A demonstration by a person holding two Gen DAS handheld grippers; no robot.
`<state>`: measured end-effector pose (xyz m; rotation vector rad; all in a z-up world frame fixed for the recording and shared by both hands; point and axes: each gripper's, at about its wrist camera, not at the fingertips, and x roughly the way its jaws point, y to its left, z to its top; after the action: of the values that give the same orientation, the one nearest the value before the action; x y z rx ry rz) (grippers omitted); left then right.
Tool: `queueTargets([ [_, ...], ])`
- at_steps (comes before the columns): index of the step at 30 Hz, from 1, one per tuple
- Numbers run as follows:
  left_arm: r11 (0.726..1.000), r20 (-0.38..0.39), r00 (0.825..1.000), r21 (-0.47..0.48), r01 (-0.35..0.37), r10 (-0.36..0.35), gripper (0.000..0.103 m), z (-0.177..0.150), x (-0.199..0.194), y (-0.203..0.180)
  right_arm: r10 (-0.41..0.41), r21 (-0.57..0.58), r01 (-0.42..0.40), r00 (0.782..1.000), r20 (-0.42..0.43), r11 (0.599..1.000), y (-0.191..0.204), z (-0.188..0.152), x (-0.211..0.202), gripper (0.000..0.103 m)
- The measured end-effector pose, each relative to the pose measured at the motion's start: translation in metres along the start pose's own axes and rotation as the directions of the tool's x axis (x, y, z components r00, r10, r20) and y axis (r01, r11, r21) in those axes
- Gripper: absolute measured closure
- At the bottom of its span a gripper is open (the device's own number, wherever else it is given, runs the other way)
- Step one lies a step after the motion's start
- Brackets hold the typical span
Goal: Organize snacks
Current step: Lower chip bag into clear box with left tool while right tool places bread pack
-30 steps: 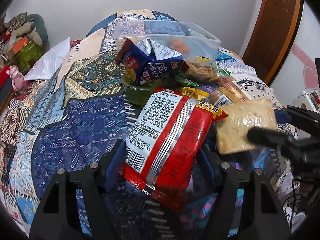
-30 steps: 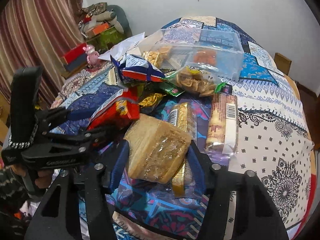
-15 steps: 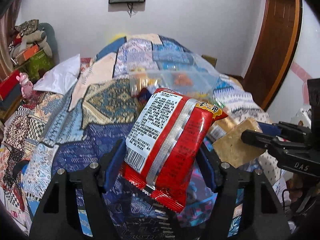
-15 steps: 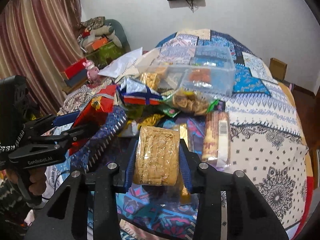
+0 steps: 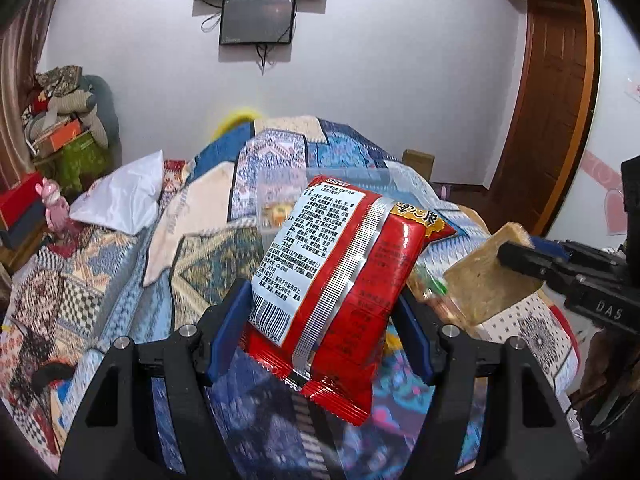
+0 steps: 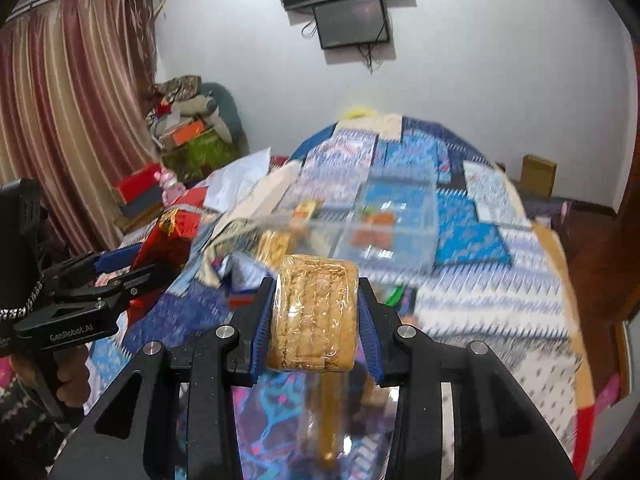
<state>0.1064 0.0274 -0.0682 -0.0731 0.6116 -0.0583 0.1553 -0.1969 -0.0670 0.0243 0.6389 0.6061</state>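
Clear bin point(image 6: 394, 224) beyond snack pile point(image 6: 256, 248)

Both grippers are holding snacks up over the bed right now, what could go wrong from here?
The left gripper pinches the puffy red snack bag only near its lower end, so it may tip or slip out. The right gripper squeezes the wrapped cracker pack hard and might crush it. The two grippers are close side by side and may bump on the way to the clear bin.
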Motion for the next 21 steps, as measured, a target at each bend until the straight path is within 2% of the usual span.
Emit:
queueTargets([
  [6, 1.000, 0.022, 1.000, 0.017, -0.009, 0.008, 0.034, 0.035, 0.022, 0.005, -0.032, -0.006, 0.033, 0.998, 0.063, 0.999, -0.015, 0.032, 0.007, 0.068],
  [13, 0.997, 0.059, 0.998, 0.073, -0.027, 0.023, 0.034, 0.068, 0.054, 0.005, -0.064, -0.012, 0.066, 0.994, 0.092, 0.998, -0.032, 0.061, 0.033, 0.068],
  [18, 0.997, 0.021, 1.000, 0.071, -0.009, 0.007, 0.034, 0.085, 0.095, 0.009, -0.095, -0.010, 0.096, 0.992, 0.087, 0.995, -0.047, 0.074, 0.062, 0.068],
  [21, 0.997, -0.038, 0.999, 0.067, 0.041, -0.039, 0.034, 0.092, 0.123, 0.013, -0.125, -0.014, 0.126, 0.990, 0.069, 0.992, -0.055, 0.077, 0.080, 0.068],
])
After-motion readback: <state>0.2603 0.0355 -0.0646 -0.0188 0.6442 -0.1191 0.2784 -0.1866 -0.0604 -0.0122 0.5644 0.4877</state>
